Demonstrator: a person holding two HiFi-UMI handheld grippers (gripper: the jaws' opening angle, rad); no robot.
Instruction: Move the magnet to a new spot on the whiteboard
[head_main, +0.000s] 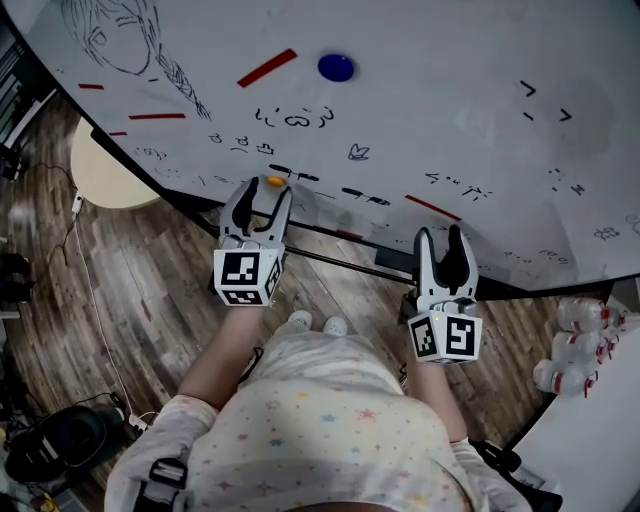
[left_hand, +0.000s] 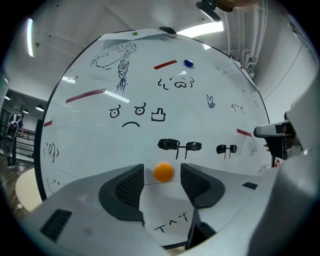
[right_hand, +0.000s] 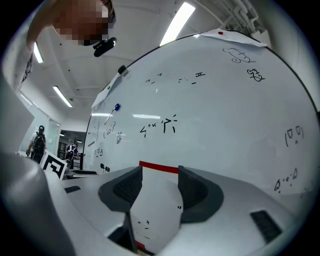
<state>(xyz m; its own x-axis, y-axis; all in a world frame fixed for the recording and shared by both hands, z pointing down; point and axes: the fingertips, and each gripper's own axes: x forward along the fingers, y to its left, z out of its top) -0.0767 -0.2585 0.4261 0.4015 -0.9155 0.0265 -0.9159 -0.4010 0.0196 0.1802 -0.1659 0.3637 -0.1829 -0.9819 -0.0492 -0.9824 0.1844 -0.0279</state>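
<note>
A small round orange magnet (head_main: 273, 182) sticks low on the whiteboard (head_main: 430, 90). My left gripper (head_main: 266, 191) is open, its two jaws on either side of the magnet with a small gap on each side. In the left gripper view the orange magnet (left_hand: 163, 172) sits level with the jaw tips of the left gripper (left_hand: 162, 176). My right gripper (head_main: 441, 237) is open and holds nothing, pointing at the board's lower edge. A red strip (right_hand: 159, 167) on the board lies just past the tips of the right gripper (right_hand: 160, 174).
A blue round magnet (head_main: 336, 67) and red strips (head_main: 266, 68) are higher on the board, among black marker doodles. The board's black lower frame (head_main: 345, 262) runs below both grippers. A beige round stool (head_main: 105, 170) stands left; white bottles (head_main: 580, 345) lie right.
</note>
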